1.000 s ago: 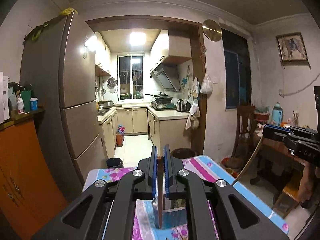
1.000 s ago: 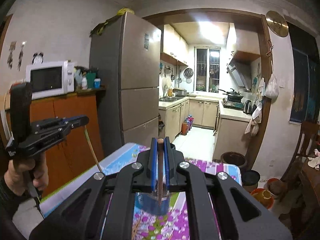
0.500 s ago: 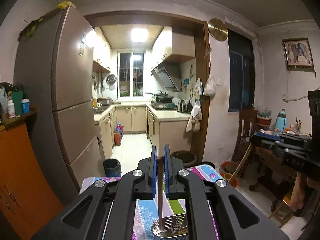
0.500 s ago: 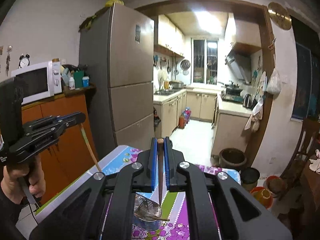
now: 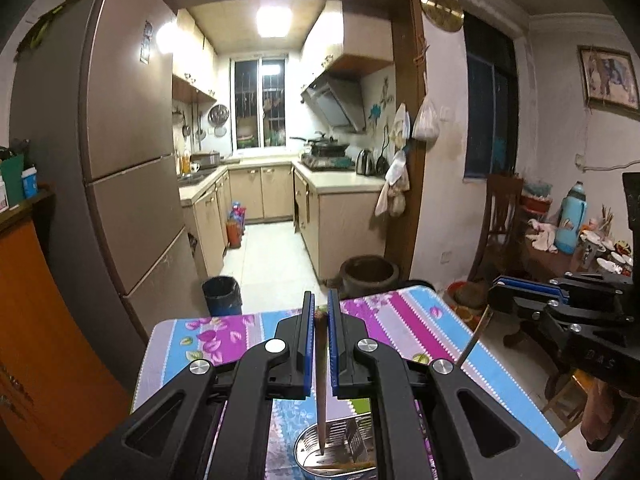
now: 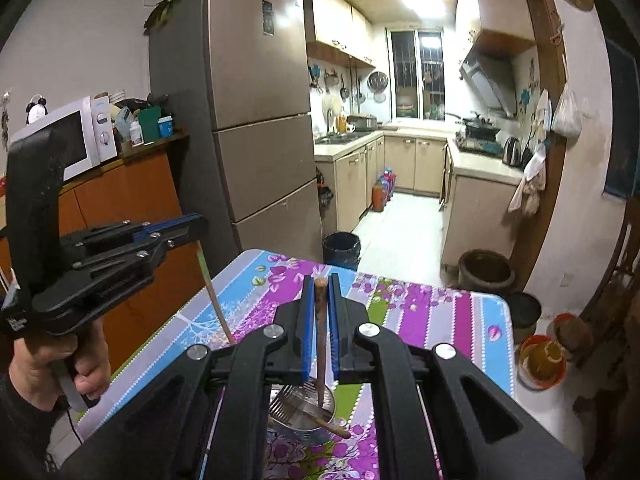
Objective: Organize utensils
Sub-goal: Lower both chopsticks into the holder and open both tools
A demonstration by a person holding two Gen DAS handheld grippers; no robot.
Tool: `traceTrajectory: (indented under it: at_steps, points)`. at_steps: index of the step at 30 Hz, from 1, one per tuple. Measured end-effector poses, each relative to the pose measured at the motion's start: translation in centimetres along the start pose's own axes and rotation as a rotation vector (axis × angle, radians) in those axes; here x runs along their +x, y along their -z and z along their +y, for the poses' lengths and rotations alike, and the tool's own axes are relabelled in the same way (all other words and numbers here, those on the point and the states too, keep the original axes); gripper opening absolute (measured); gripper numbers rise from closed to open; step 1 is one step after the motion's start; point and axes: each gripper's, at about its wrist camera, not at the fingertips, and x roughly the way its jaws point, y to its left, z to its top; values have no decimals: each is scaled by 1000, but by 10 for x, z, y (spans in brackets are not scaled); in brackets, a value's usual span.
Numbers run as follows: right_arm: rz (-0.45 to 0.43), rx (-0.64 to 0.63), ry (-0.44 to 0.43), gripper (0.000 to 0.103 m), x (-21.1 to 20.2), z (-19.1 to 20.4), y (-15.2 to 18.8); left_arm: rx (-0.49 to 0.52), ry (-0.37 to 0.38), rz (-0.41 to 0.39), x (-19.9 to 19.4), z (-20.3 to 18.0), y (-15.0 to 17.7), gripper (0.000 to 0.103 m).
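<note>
Both tongs carried forward over the worktop [image 5: 420,320], metal holder [image 6: 304,416] now under each chopstick [image 5: 321,384] tip, fridge nearer

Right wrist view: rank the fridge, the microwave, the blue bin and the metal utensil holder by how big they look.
1. fridge
2. microwave
3. metal utensil holder, partly hidden by the hand-held gripper, so unsure against the bin
4. blue bin

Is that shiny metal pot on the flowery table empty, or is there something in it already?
Not empty. The metal pot already holds a slotted metal utensil and a wooden stick lying across its rim.
</note>
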Motion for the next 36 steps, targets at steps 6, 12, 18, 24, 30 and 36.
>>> traceTrajectory:
  at_steps: [6,12,18,24,30,36]
  points:
    - [48,23,-6,5,17,-5,1,-11,-9,57,24,4,6,8]
    - [93,54,-22,5,35,-10,7,-18,-20,80,39,5,9,8]
    - [106,64,-29,6,43,-12,9,-38,-28,92,48,10,12,8]
    - [77,78,-2,34,38,-18,10,-58,-50,78,48,16,17,51]
    - [13,65,33,49,18,-22,12,-90,-72,52,37,25,19,64]
    - [-83,-6,74,63,-31,-4,28,-79,-102,-20,-13,26,40,71]
